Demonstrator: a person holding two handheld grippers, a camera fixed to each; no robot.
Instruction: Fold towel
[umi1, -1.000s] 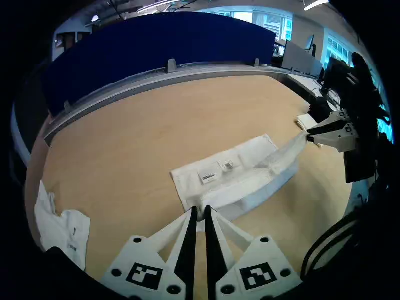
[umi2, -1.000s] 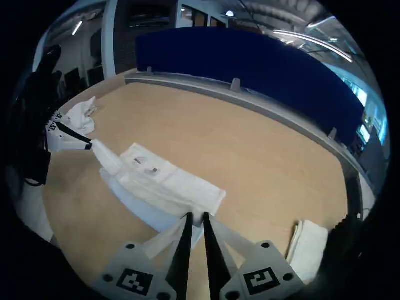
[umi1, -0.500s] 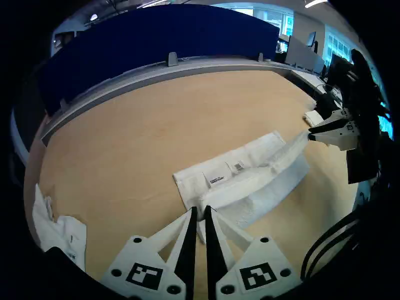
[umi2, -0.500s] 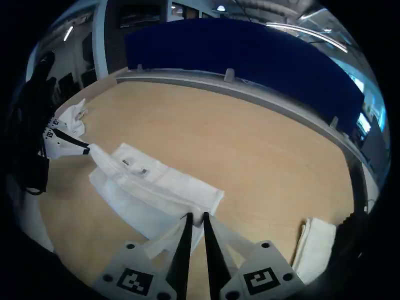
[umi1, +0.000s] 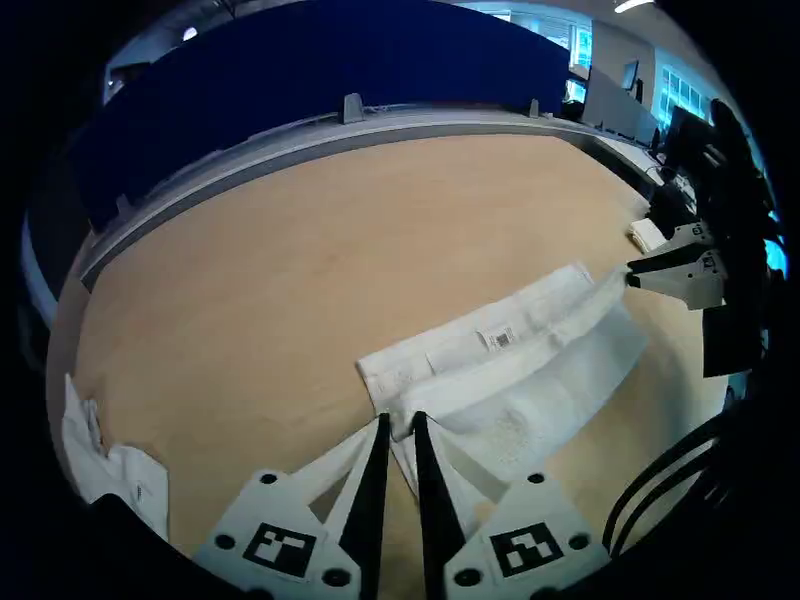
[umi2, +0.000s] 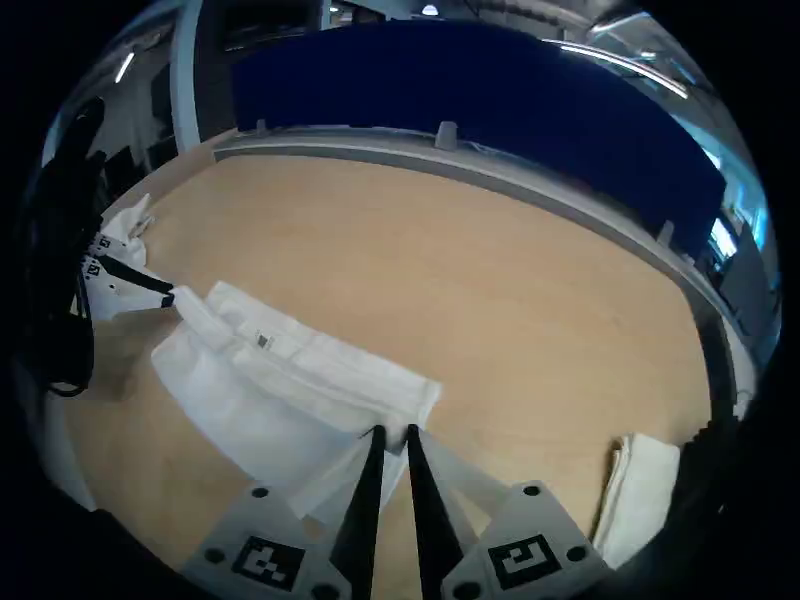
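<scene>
No legible text or number found. The tag (umi1: 497, 338) on the towel (umi1: 540, 390) is too small to read. Left gripper (umi1: 398, 425) markers (umi1: 275, 548) bear patterns, not characters.

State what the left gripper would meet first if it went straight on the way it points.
The towel: the left gripper pinches its edge, and the folded layer lies right ahead of the tips. Past that, probably the bare table, though depth is hard to judge.

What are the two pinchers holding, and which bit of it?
Both hold the white rectangular cloth towel: the left gripper pinches one end of its lifted long edge, the right gripper the other end.
</scene>
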